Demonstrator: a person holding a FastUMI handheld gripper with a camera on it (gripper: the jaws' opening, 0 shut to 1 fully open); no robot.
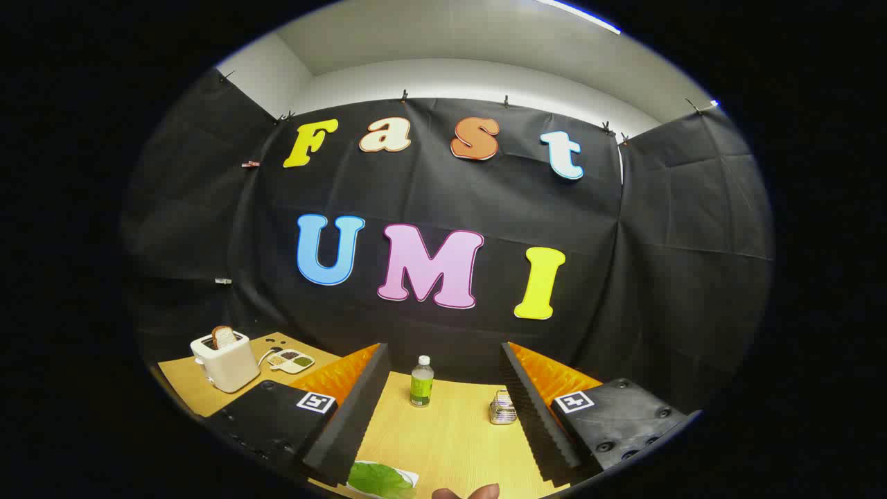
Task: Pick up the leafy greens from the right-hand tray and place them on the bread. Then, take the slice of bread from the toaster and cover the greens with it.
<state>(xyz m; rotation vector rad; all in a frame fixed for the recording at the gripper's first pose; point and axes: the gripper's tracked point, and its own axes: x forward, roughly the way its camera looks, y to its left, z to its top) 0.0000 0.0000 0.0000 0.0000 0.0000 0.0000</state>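
My gripper [443, 409] is held above the wooden table with its two fingers wide apart and nothing between them. Close below and between the fingers lie the leafy greens [378, 479] on a white tray [410, 477]. Far off beyond the left finger stands a white toaster [226, 360] with a slice of bread [223, 337] sticking up out of its slot. The bread that lies flat is hidden from me.
A small green bottle [421, 381] stands upright ahead between the fingers. A small metal holder [502, 407] sits near the right finger. A white divided dish [291, 360] lies right of the toaster. A person's fingertips [468, 493] show beside the tray.
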